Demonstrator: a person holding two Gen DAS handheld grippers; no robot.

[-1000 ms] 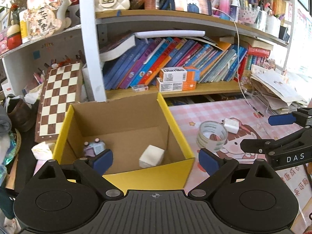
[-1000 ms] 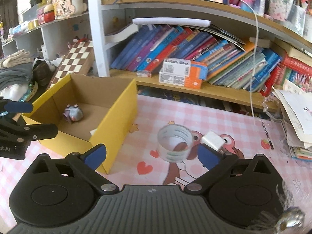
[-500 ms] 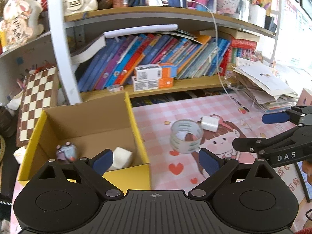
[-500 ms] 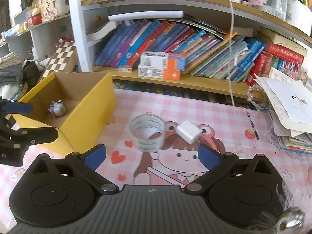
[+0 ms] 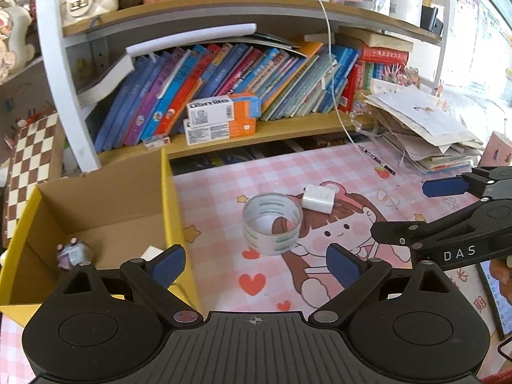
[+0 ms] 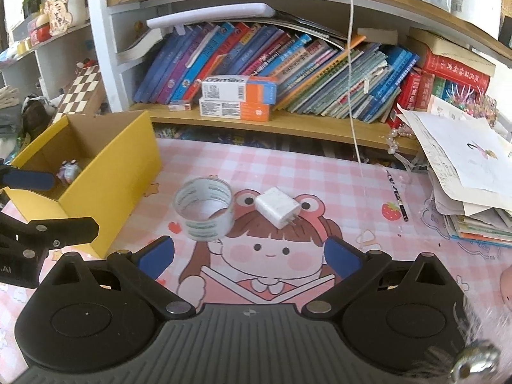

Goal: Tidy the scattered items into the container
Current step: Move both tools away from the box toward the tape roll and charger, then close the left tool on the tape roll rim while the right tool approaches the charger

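Standing centre frame: tape roll (image 6: 203,208), upright on pink mat (image 6: 336,172), white charger (image 6: 277,207) just beside; yellow box (image 6: 108,172) at left holds small toy (image 6: 68,170); left gripper (image 5: 256,260) and right gripper (image 6: 249,253) both spread wide, empty

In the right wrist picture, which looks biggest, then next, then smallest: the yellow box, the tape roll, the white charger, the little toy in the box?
1. yellow box
2. tape roll
3. white charger
4. little toy, partly hidden and farther away, so less sure
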